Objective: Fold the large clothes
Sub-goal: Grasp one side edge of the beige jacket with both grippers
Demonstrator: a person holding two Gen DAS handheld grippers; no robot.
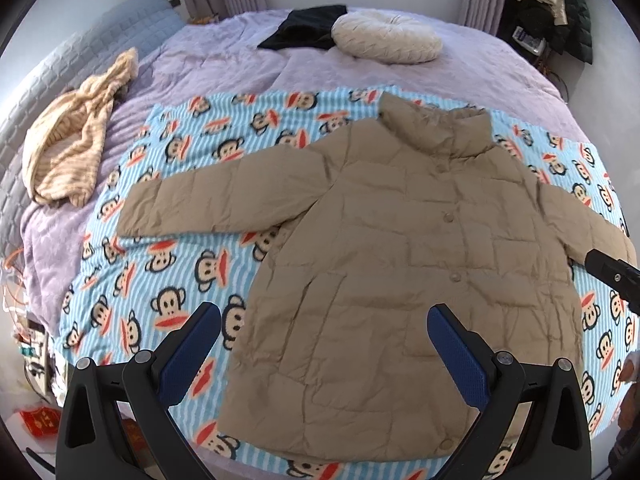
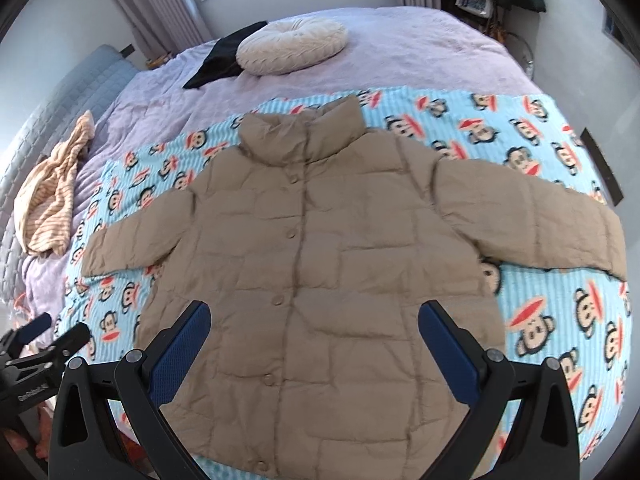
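Observation:
A tan puffer jacket (image 1: 380, 248) (image 2: 320, 264) lies flat and buttoned on a blue monkey-print blanket (image 1: 160, 240) (image 2: 540, 312), collar away from me and both sleeves spread out. My left gripper (image 1: 324, 320) hovers open above the jacket's lower left part, holding nothing. My right gripper (image 2: 314, 320) hovers open above the jacket's lower middle, also holding nothing. The right gripper's tip (image 1: 612, 272) shows at the right edge of the left wrist view, and the left gripper (image 2: 48, 336) shows at the lower left of the right wrist view.
The blanket covers a lilac bedspread (image 1: 240, 60) (image 2: 400, 48). A cream round cushion (image 1: 386, 38) (image 2: 292, 46) and a black garment (image 1: 308, 26) (image 2: 224, 60) lie at the far side. A striped beige garment (image 1: 72, 132) (image 2: 52, 192) sits by the grey headboard (image 1: 60, 56). Dark coats (image 1: 560, 12) hang at the far right.

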